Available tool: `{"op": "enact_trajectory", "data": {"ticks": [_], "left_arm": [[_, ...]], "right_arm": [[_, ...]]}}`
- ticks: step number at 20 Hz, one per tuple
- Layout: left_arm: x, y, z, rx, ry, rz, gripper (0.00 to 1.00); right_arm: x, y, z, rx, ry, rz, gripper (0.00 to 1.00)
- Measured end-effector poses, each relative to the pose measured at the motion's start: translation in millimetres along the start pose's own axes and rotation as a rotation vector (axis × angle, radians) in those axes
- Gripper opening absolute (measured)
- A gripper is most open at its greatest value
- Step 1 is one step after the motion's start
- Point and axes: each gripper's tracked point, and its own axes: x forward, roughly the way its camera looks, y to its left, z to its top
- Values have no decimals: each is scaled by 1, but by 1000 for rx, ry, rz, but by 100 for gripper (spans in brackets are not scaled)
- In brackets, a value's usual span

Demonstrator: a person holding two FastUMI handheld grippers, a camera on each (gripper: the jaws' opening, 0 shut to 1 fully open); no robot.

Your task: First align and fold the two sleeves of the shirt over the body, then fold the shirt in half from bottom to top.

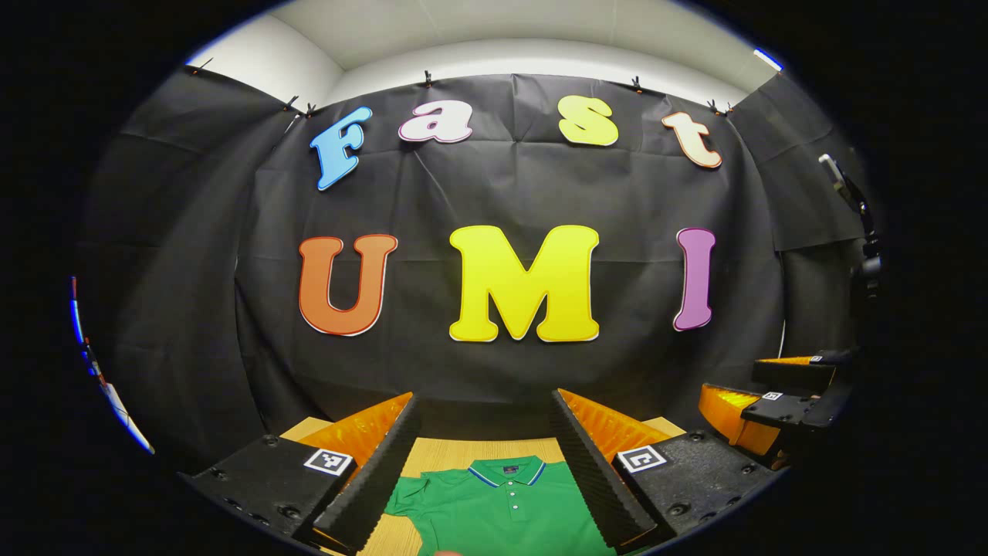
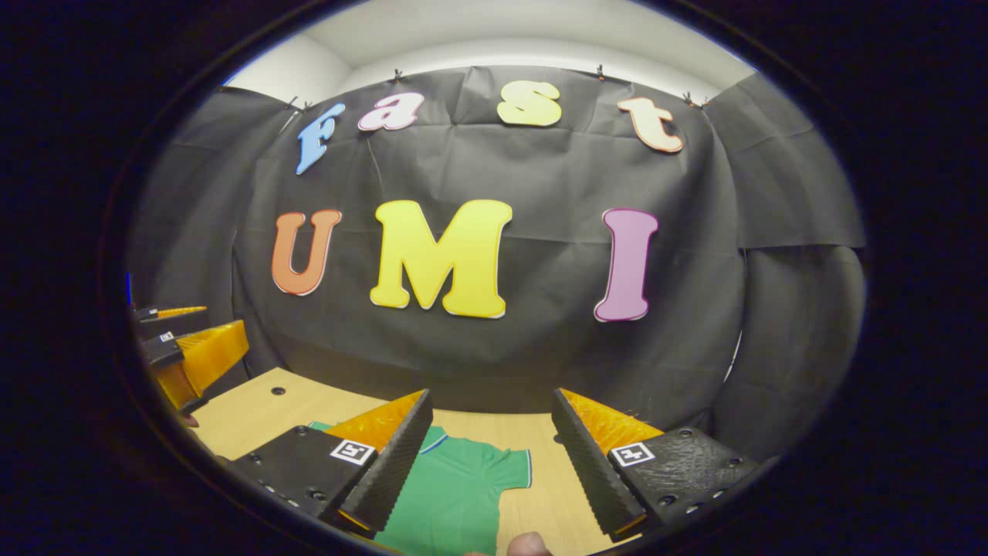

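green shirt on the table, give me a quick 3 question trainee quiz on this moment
1. True or false: the green polo shirt lies on the wooden table with its sleeves not yet folded over the body.
2. Which part of the shirt shows between the left gripper fingers in the left gripper view? A) hem B) collar and buttons C) a pocket
3. Fill in: in the right gripper view, one short ____ spreads out between the right gripper fingers.

Key: 1 true; 2 B; 3 sleeve. Both grippers stand open above the shirt, gripping nothing.
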Motion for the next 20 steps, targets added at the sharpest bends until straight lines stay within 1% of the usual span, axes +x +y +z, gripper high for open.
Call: {"op": "enact_trajectory", "data": {"ticks": [2, 6, 7, 8, 9, 10, 11, 15, 17, 20], "left_arm": [[3, -1, -3, -5, 14, 6, 100], [9, -2, -9, -7, 32, 22, 100], [11, -2, -12, -8, 39, 27, 100], [12, -1, -16, -12, 49, 34, 100], [15, -1, -20, -18, 61, 41, 100], [17, -1, -23, -22, 71, 48, 100], [19, -1, -24, -25, 80, 55, 100], [27, 0, -34, -33, 115, 87, 100], [31, -1, -38, -38, 127, 100, 100], [37, 2, -46, -38, 156, 129, 100]], "right_arm": [[17, -9, -21, -17, 69, -5, 95], [58, -20, -77, -38, 250, 36, 97], [70, -23, -91, -38, 297, 42, 95], [83, -27, -106, -36, 343, 46, 97], [94, -31, -119, -37, 385, 50, 95], [105, -34, -133, -31, 421, 52, 97], [117, -38, -145, -25, 451, 50, 95], [172, -52, -200, -40, 563, 53, 95], [195, -55, -230, -14, 634, 63, 95], [224, -62, -271, 2, 706, 52, 95]]}}
